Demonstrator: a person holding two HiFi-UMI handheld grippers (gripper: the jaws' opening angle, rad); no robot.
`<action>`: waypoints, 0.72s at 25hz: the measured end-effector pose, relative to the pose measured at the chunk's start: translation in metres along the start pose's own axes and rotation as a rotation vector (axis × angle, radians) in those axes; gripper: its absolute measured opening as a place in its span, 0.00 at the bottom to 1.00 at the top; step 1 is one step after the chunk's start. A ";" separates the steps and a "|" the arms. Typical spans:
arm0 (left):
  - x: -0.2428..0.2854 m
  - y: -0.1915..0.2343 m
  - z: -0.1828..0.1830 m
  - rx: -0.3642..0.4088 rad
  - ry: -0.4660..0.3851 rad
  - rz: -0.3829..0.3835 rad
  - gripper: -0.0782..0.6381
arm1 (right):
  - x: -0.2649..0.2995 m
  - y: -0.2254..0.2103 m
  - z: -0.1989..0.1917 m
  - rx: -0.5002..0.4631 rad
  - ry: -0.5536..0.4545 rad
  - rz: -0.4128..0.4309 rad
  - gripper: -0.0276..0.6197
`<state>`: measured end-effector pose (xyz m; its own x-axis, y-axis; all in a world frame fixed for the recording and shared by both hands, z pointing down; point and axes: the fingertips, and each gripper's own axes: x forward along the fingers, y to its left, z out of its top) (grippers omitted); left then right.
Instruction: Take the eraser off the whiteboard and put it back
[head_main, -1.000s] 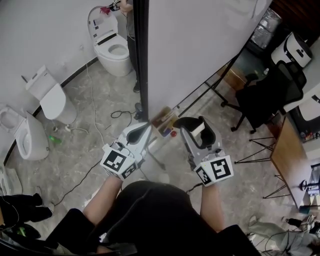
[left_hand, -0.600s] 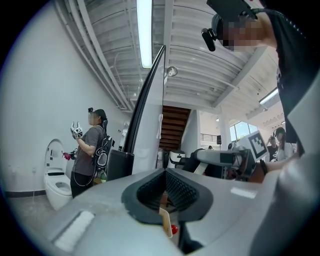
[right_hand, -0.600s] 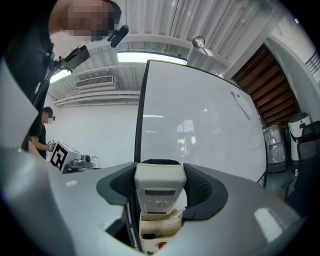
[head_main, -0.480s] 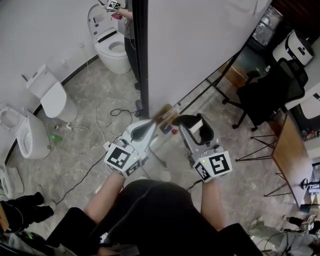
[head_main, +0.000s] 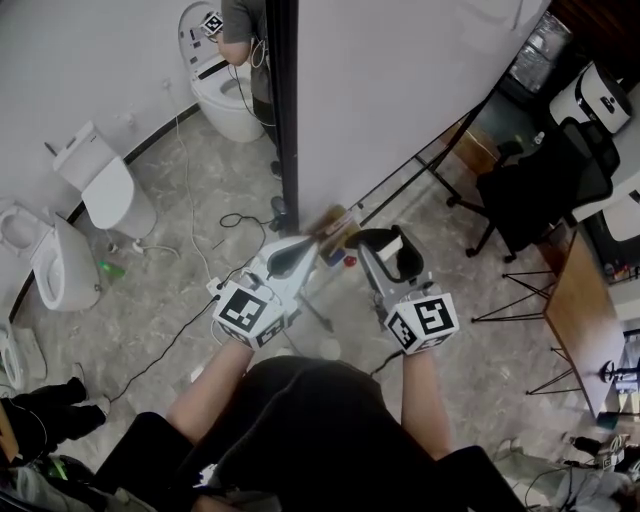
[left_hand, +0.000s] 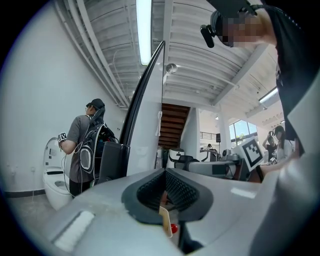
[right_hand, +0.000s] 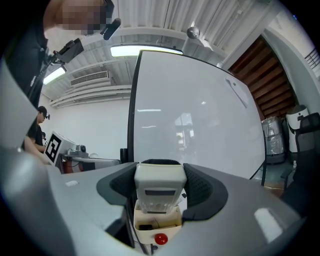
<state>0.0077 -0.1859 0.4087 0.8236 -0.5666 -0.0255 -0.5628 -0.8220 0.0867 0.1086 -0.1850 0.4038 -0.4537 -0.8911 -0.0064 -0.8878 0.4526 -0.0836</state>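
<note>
The white eraser (right_hand: 159, 186) with its black felt edge sits between the pads of my right gripper (right_hand: 160, 167), which is shut on it. In the head view the eraser (head_main: 393, 249) and right gripper (head_main: 390, 243) are just in front of the whiteboard (head_main: 400, 90), beside the small cream tray (head_main: 335, 232) at the board's lower edge. The right gripper view shows that tray (right_hand: 156, 221), with a red knob, right below the eraser. My left gripper (head_main: 300, 250) is shut and holds nothing, its tips (left_hand: 165, 172) near the tray's left end.
The board's black edge post (head_main: 283, 110) rises at the left of the whiteboard. Toilets (head_main: 100, 195) stand along the left wall, and another person (head_main: 240, 25) is by the far one. Cables (head_main: 190, 250) lie on the floor. A black office chair (head_main: 540, 190) stands right.
My right gripper has sunk a little with the eraser still in it. The left gripper has hardly moved. The person at the far toilet has stepped further into view.
</note>
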 end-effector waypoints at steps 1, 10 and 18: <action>0.000 0.000 -0.001 -0.002 0.003 0.003 0.12 | 0.001 -0.002 -0.003 0.003 0.007 0.001 0.48; 0.002 0.003 -0.009 -0.009 0.020 0.024 0.12 | 0.011 -0.007 -0.021 0.014 0.046 0.024 0.48; 0.001 0.008 -0.013 -0.017 0.023 0.065 0.12 | 0.025 -0.008 -0.042 0.003 0.094 0.054 0.48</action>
<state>0.0050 -0.1922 0.4222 0.7870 -0.6169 0.0034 -0.6138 -0.7825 0.1044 0.1009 -0.2095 0.4458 -0.5066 -0.8582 0.0827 -0.8615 0.5000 -0.0886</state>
